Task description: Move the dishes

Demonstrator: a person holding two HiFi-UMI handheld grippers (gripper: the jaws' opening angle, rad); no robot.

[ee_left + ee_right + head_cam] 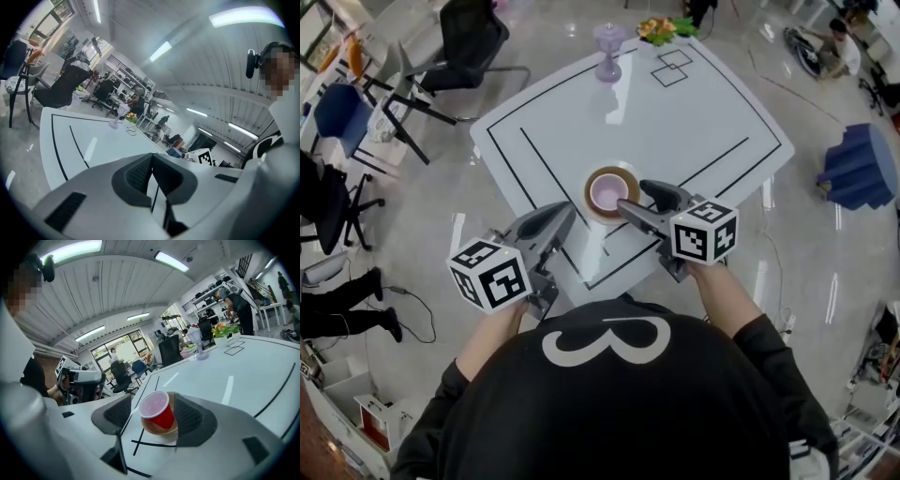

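Note:
A red cup (607, 192) with a pale pink inside stands on a brown saucer (592, 200) near the front of the white table (694, 112). My right gripper (634, 194) is open, with its fingertips at the saucer's right rim. In the right gripper view the cup (158, 409) and saucer (164, 428) sit between the right gripper's (153, 412) spread pads, and no pad presses on them. My left gripper (562, 216) hovers over the table's front left edge, left of the saucer. Its pads meet, shut on nothing (152, 164).
A purple goblet (609, 49) and a bunch of flowers (661, 28) stand at the table's far edge. Black lines and two small squares (672, 67) mark the tabletop. Black chairs (469, 42) stand at the far left, a blue block (860, 167) at the right.

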